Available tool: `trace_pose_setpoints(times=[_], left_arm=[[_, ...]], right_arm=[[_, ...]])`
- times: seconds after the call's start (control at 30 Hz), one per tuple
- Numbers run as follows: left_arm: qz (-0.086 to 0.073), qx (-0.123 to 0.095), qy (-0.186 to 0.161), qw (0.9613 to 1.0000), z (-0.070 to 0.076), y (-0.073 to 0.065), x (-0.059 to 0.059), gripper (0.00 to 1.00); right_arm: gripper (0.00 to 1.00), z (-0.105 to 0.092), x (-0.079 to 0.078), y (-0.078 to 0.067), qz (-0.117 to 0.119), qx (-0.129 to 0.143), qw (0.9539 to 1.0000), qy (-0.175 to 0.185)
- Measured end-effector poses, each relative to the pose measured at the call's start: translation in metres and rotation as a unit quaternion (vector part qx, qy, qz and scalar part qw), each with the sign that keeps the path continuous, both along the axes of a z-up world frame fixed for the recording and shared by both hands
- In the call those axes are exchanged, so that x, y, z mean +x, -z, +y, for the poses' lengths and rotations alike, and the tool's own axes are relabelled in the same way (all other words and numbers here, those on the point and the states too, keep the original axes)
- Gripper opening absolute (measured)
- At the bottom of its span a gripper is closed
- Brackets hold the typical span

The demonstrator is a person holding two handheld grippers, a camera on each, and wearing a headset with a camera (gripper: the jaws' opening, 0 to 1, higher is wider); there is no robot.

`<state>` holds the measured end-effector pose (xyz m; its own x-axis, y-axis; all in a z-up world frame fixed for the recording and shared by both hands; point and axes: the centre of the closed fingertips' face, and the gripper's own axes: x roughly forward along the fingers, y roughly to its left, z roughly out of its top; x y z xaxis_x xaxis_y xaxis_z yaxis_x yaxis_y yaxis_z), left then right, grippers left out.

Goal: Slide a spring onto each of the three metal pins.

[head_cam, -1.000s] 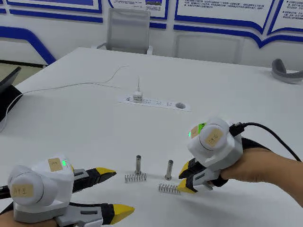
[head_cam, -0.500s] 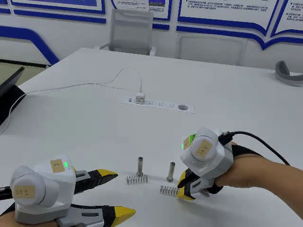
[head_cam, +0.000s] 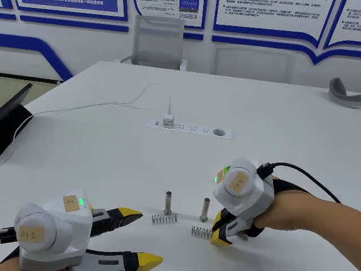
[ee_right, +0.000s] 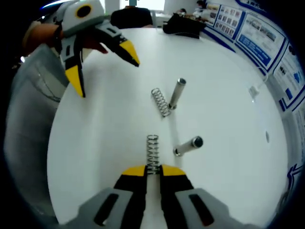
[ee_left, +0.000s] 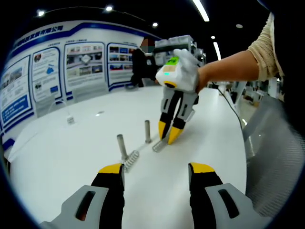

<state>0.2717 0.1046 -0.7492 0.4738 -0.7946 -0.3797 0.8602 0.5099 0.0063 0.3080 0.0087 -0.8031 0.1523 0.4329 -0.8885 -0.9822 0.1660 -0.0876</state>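
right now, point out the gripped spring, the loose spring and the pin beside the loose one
gripped spring (ee_right: 152,151): right gripper view, middle coils
loose spring (head_cam: 164,218): head view, middle coils
pin (head_cam: 168,203): head view, mid shaft

White desk (head_cam: 113,152); grey pins (head_cam: 168,202), each spring (head_cam: 164,218) silver; left gripper (head_cam: 148,237) and right gripper (head_cam: 216,232) white, jaws black, yellow-tipped.

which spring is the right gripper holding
The right spring, its end pinched in the right gripper; the left spring lies free beside the left pin.
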Motion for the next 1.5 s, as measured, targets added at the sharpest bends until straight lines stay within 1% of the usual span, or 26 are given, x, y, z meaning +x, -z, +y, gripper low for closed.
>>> trace_pose_setpoints(times=[0.17, 0.47, 0.57, 0.77, 0.9, 1.1, 1.5], left_arm=[[0.001, 0.003, 0.007, 1.0000, -0.003, 0.002, -0.002, 0.54], [-0.003, 0.006, 0.024, 0.9997, -0.013, 0.000, -0.006, 0.51], [-0.006, 0.007, 0.031, 0.9995, -0.016, -0.003, -0.007, 0.49], [-0.013, 0.012, 0.044, 0.9989, -0.021, -0.008, -0.006, 0.45], [-0.016, 0.012, 0.055, 0.9983, -0.027, -0.012, -0.008, 0.43], [-0.022, 0.014, 0.067, 0.9974, -0.032, -0.014, -0.008, 0.37], [-0.032, 0.017, 0.084, 0.9959, -0.039, -0.019, -0.012, 0.28]], right_arm=[[0.12, 0.002, -0.005, -0.011, -0.005, 0.002, 1.0000, -0.005], [0.12, 0.009, -0.019, -0.034, -0.015, 0.004, 0.9993, -0.035], [0.12, 0.013, -0.024, -0.038, -0.016, 0.003, 0.9988, -0.046], [0.12, 0.020, -0.030, -0.045, -0.020, 0.002, 0.9978, -0.063], [0.12, 0.027, -0.035, -0.050, -0.023, 0.004, 0.9965, -0.080], [0.12, 0.037, -0.041, -0.057, -0.028, 0.007, 0.9947, -0.098], [0.12, 0.047, -0.049, -0.064, -0.035, 0.010, 0.9913, -0.126]])
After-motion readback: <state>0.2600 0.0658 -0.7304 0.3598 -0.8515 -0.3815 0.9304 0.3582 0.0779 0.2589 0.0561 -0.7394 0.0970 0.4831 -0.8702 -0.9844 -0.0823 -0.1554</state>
